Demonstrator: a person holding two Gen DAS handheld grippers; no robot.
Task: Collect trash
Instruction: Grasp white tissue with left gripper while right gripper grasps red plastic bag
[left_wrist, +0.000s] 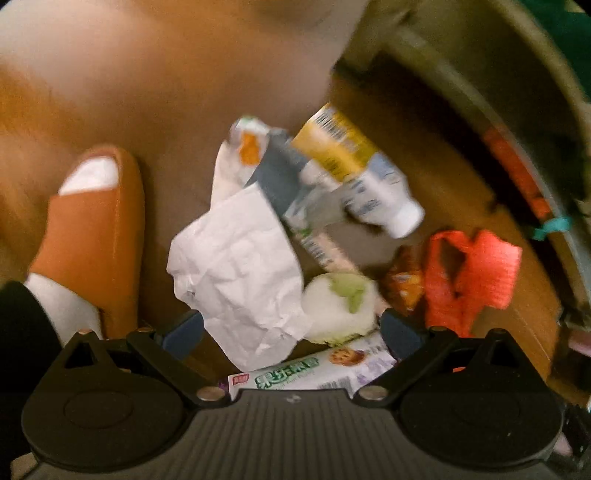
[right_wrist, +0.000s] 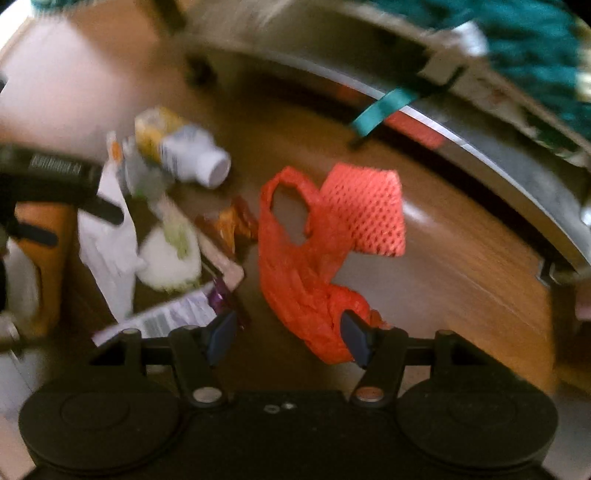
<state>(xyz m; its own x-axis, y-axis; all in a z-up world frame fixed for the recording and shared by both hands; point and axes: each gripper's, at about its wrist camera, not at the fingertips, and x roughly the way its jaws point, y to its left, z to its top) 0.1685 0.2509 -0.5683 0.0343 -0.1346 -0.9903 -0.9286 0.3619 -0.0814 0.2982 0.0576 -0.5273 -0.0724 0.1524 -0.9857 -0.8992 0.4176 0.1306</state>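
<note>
Wooden floor (left_wrist: 436, 192), brown, with visible grain. An orange slipper (left_wrist: 99, 236) worn over a white sock (left_wrist: 90, 176) stands on it at left. A teal strap (right_wrist: 384, 107) hangs from a curved metal-edged frame (right_wrist: 491, 162) at upper right

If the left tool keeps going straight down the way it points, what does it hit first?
Most likely the crumpled white paper sheet lying between the open left tool fingers, with the white-and-green wad right beside it; blur leaves depth uncertain.
</note>
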